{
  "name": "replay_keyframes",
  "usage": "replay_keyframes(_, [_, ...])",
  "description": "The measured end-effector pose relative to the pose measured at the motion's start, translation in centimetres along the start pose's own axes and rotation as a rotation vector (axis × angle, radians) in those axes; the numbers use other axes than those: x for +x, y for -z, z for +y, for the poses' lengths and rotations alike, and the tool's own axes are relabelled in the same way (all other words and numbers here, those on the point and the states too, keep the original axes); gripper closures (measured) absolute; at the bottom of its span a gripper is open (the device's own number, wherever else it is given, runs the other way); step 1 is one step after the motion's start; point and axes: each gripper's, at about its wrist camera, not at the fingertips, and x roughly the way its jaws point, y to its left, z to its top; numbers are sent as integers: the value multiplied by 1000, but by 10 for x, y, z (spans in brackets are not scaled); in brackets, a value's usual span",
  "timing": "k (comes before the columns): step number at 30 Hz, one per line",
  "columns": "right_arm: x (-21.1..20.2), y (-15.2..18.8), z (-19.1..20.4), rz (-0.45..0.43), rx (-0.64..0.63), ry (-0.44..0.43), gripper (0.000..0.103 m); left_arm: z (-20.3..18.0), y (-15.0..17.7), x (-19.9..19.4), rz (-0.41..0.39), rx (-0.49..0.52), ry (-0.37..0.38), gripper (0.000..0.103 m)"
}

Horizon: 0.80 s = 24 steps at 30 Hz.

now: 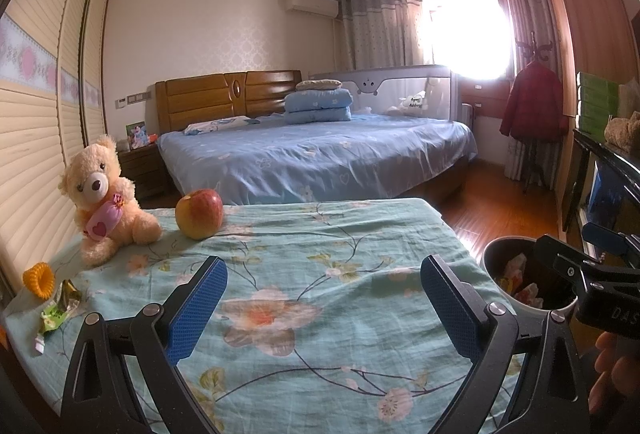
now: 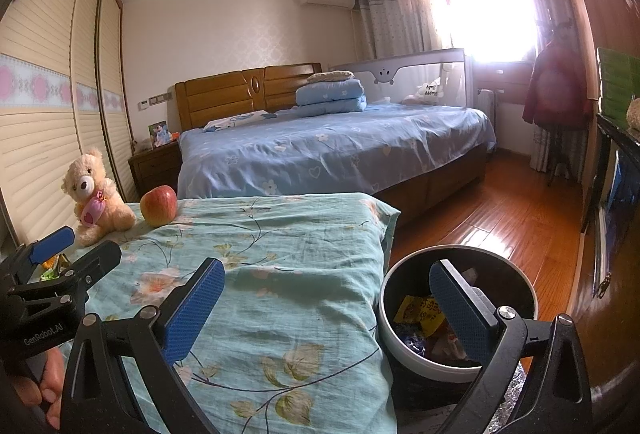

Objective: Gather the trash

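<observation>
On the floral-covered counter (image 1: 320, 274) in the left wrist view: the left gripper (image 1: 322, 308) hovers low over the cloth, jaws spread wide, nothing between them. The green wrapper (image 1: 60, 308) lies crumpled at the near-left edge, just beside an orange hair tie (image 1: 39, 279). The teddy bear (image 1: 105, 198) and apple (image 1: 199, 213) sit further back; neither is trash. The bin (image 1: 520, 278) stands off the right edge of the counter, wrappers already inside, with the right gripper's body beside it.

Right wrist view: the right gripper (image 2: 326, 312) has its jaws released too, empty, one finger over the cloth, the other in front of the bin (image 2: 458, 308), which holds yellow and blue wrappers. The left gripper (image 2: 66, 246) shows at far left, the green wrapper (image 2: 52, 270) only partly visible behind it.

Judgement: remaining step is the green wrapper, nearer the left gripper. Swing left, come down over the wrapper's bulk, avoid catching the hair tie or bunching the cloth, close firmly since foil is light and slippery, then carry across to the bin.
</observation>
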Motion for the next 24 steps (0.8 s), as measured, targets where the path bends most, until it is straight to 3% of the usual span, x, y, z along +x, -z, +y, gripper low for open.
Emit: replay_keyframes(24, [11,2,13,43,8,-24,0,13,2,13,49,-23,7,4])
